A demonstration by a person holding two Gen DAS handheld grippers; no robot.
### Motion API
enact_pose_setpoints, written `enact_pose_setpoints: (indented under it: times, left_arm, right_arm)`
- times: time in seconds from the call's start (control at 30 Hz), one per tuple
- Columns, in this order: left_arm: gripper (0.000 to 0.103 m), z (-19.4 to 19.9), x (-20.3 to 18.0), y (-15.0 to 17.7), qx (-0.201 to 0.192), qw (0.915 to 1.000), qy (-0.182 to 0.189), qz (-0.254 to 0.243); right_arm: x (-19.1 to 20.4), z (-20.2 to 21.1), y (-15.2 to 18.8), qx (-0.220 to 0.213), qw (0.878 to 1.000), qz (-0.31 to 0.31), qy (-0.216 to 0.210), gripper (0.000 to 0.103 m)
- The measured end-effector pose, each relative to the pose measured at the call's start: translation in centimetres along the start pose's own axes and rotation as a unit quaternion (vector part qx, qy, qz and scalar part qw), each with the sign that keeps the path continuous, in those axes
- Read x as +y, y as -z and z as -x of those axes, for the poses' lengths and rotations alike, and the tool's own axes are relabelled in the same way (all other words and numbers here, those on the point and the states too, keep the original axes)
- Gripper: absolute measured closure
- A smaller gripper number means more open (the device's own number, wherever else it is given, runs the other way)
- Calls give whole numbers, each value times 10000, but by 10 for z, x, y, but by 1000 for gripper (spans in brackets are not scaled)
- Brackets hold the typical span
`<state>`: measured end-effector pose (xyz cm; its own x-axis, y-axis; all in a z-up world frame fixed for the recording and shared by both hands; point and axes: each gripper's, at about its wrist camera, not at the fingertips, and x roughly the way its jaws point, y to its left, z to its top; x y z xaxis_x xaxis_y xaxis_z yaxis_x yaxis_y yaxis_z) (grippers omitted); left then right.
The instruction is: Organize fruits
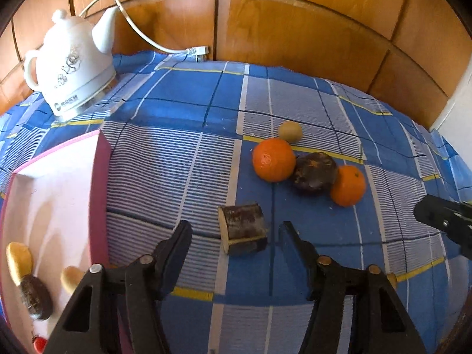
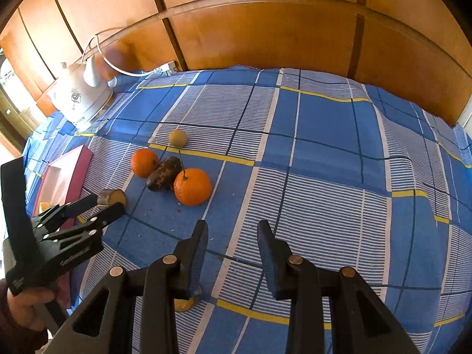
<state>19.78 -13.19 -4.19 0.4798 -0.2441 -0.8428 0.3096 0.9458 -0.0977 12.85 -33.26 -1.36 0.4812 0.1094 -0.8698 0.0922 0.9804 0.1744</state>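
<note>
Left gripper (image 1: 236,230): jaws apart, straddling a short dark-skinned cut piece (image 1: 242,233) with a pale yellow cut face, which lies on the blue checked cloth (image 1: 295,97). In the left wrist view there is a visible gap between each finger and the piece; the pads do not press on it. In the right wrist view the same gripper (image 2: 110,202) has its tips at either side of the piece (image 2: 112,197); whether they touch it I cannot tell from there. A hand (image 2: 28,303) grips its handle at lower left.

Right gripper (image 2: 233,230): jaws parted, nothing between them, held above the cloth. A small yellow bit (image 2: 184,303) shows just under its left finger; contact unclear.

Fruit cluster on the cloth, beyond the left gripper:
- 2 oranges (image 1: 273,160) (image 1: 348,185), one with a thin stem
- 1 dark fruit (image 1: 315,171) between them, touching both
- 1 small tan round fruit (image 1: 290,131) just behind the nearer orange

Pink tray (image 1: 100,177) at left edge holds pale yellow pieces (image 1: 19,258) and a dark one (image 1: 35,301).

White kettle (image 1: 72,65) at the far left corner, cord running along the wooden panelling (image 1: 295,23).
</note>
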Motion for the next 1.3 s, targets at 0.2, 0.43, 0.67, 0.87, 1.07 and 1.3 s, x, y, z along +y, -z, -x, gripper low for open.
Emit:
enact_pose_setpoints:
  times: [0.2,0.43,0.67,0.87,1.07,1.3]
  left_arm:
    - [75,2,-3,13,-28,9995,320,-71]
    - [74,31,-14,65,-160,9981,573,-174]
    - [74,34,-14,85,-458,9968,571,-320]
    - [76,32,-16,88,-555,9964,483,-414]
    - [76,32,-16,90,-638,9958,480,-450]
    - [76,33,-16,93,-734,9949,495,-480]
  right_arm:
    - [0,0,0,2,10000,21,34,68]
    - [1,-3,1,44,9999,81,92,68]
    - [3,-7,4,91,9998,162,119,68]
    - [3,-9,6,66,9998,184,46,68]
    - [9,-10,7,26,9997,260,-42,68]
    - [14,-12,9,43,9994,293,-196,62]
